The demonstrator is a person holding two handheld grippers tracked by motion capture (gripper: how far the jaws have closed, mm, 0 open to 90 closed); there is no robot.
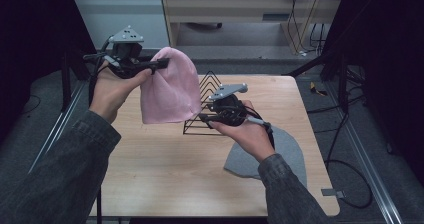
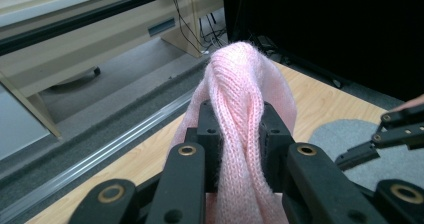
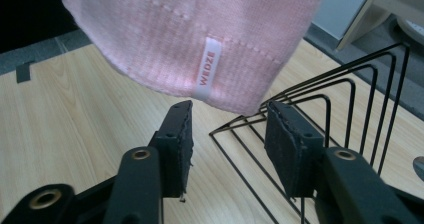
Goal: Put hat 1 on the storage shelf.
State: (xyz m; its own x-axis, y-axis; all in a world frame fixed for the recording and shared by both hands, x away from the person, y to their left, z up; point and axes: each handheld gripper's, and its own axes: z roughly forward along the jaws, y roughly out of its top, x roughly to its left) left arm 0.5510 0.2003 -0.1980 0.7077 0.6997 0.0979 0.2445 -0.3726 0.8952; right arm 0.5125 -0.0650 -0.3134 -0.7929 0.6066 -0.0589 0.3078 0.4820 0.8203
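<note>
My left gripper (image 2: pixel 235 134) clamped on the pink hat (image 1: pixel 167 86), hat hanging above the table (image 1: pixel 150 164), my right gripper (image 3: pixel 227 134) open and empty beside the wire rack (image 3: pixel 340 109), grey hat (image 1: pixel 290 151) under my wrist

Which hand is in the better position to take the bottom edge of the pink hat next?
Probably the right. The right tool is open, empty, just under the pink hat hem near its label. The left tool is already shut on the hat's top, holding it above the table.
</note>
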